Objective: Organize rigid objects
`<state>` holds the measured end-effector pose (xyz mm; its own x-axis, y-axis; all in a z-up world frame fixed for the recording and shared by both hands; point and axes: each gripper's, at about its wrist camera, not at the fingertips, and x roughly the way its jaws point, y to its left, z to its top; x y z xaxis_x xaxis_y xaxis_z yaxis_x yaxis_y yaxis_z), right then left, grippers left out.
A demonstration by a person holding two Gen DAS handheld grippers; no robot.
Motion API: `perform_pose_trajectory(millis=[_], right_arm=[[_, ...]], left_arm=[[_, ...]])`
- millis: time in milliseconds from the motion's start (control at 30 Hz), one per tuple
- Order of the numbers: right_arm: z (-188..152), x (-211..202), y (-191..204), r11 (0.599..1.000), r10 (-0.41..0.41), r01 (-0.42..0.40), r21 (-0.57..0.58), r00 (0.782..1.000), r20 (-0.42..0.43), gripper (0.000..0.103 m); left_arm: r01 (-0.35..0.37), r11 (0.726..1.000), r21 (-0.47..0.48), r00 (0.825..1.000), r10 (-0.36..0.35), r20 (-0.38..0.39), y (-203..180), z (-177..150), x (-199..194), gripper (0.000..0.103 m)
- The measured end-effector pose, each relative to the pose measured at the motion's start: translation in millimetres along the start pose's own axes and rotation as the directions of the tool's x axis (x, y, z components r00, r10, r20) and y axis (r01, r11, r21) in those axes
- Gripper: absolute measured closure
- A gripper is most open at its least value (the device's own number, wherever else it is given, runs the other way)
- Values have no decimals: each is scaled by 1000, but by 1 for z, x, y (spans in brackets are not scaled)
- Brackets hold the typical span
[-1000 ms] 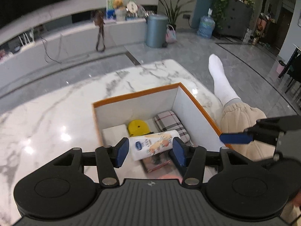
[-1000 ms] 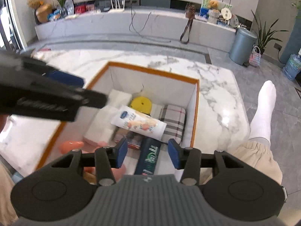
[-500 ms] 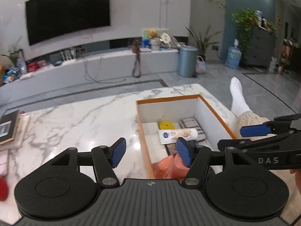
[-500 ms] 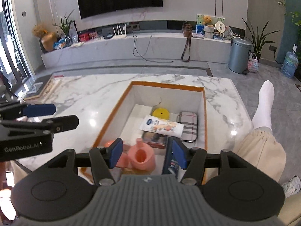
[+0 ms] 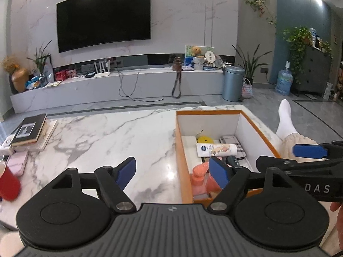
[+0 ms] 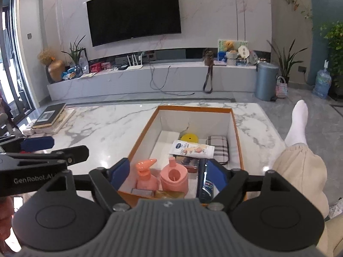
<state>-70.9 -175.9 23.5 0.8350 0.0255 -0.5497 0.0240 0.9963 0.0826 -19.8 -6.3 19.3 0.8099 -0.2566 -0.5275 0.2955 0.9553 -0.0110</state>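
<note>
An orange-rimmed white box (image 5: pixel 179 150) (image 6: pixel 195 107) stands on the marble table. In it lie a white tube (image 5: pixel 216 150) (image 6: pixel 193 148), a yellow lid (image 6: pixel 188 138), a plaid case (image 6: pixel 217 147), a pink pump bottle (image 6: pixel 146 176), a pink container (image 6: pixel 173 176) and a dark blue bottle (image 6: pixel 204 182). My left gripper (image 5: pixel 172 171) hovers short of the box's left wall, its jaws opening with nothing between them. My right gripper (image 6: pixel 169 171) hangs over the box's near end, jaws opening too and holding nothing.
A stack of books (image 5: pixel 30 131), a pink case (image 5: pixel 18 162) and a red cup (image 5: pixel 7 184) sit at the table's left. A person's leg in beige trousers and a white sock (image 6: pixel 298 124) stretches out right of the table.
Both grippers have drawn back from the box, tilted up and spread their jaws wider. The white tube that sat between the left jaws now lies in the box.
</note>
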Motion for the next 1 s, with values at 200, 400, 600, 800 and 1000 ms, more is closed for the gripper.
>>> perform_pose_trajectory(millis=[200,400,600,800,1000], right_arm=[[-24,11,-6,998,-67,67,9,998,-2,15],[-41,22,-11,995,-102,102,5,994,24,15],[-55,33,-15,995,-100,100,12,995,29,15],[-55,45,-24,993,-100,100,64,995,-1,15],[-57,49,-21,995,-89,89,48,996,-4,15]], left_arm=[[-52,998,-29,999,51,-10,-1,-27,9,2],[-87,996,-3,995,87,-47,-14,-46,21,2],[-124,992,-17,992,124,-27,-11,-50,24,2],[-126,991,-41,990,123,-75,-3,-54,34,2],[-138,990,-24,985,135,-109,-2,-56,38,2]])
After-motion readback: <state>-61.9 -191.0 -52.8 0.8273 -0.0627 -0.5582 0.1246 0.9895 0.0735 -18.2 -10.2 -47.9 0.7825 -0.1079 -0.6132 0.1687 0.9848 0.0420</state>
